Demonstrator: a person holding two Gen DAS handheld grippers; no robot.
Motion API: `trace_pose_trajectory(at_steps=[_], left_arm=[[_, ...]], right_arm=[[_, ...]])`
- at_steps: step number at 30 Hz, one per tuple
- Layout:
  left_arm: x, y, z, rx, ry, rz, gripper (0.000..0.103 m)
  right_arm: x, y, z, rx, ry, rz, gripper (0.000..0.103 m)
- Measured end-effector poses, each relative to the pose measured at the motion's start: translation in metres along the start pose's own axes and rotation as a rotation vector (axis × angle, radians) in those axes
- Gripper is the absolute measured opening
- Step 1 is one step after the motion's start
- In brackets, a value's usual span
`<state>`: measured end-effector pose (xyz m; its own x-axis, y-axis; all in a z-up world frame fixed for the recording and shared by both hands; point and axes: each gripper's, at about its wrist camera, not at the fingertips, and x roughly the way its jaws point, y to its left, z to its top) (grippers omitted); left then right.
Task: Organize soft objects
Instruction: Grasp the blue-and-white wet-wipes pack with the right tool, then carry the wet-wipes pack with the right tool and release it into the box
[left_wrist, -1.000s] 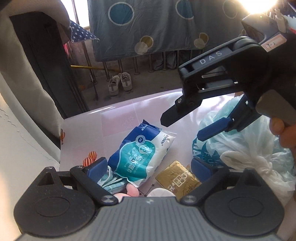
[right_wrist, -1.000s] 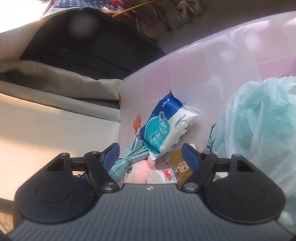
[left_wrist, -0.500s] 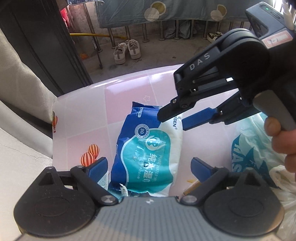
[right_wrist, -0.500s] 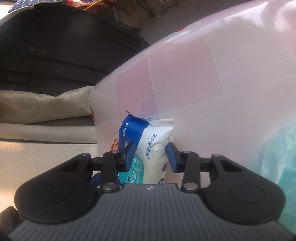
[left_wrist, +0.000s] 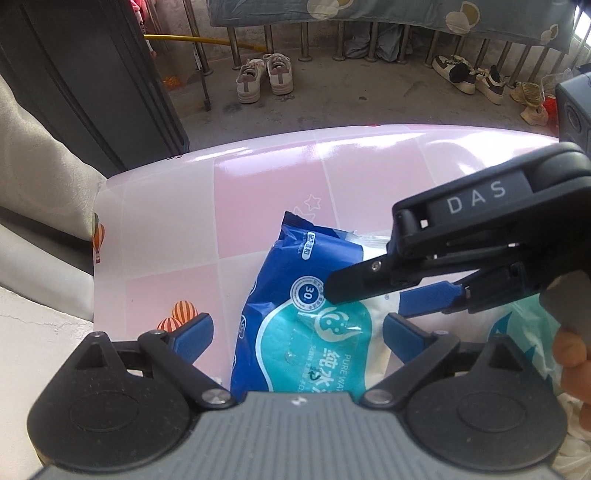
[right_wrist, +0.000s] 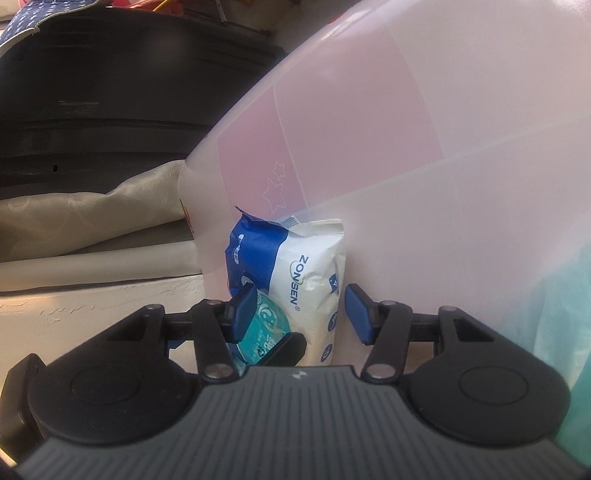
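One pack of wet wipes lies on the pink-and-white checked worktop, its wrapper reading "ZONSEN", "PURE WATER" and "30". A pale green plastic bag sits just beside it; its contents cannot be told. Both hand-held grippers straddle the pack: the left hand-held gripper stands wide, released, while the right hand-held gripper, marked "DAS", has just been opening, its blue pads clear of the wrapper. Beyond the worktop, shoes rest on a concrete floor by railings.
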<state>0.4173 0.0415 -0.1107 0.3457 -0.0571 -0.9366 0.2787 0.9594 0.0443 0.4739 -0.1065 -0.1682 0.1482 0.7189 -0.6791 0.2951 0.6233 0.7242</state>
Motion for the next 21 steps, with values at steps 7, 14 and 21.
trace_pose_trajectory(at_steps=[7,14,21], left_arm=[[0.021,-0.004,0.003,0.024,0.09,-0.027,0.097],[0.005,-0.01,0.007,-0.018,0.08,0.002,0.079],[-0.038,-0.014,0.006,-0.06,0.019,-0.006,0.077]], right_arm=[[0.007,-0.003,0.001,0.007,0.013,0.048,0.051],[0.008,0.004,-0.007,-0.006,-0.007,0.056,0.041],[-0.022,0.025,-0.015,-0.043,-0.046,0.082,0.039]])
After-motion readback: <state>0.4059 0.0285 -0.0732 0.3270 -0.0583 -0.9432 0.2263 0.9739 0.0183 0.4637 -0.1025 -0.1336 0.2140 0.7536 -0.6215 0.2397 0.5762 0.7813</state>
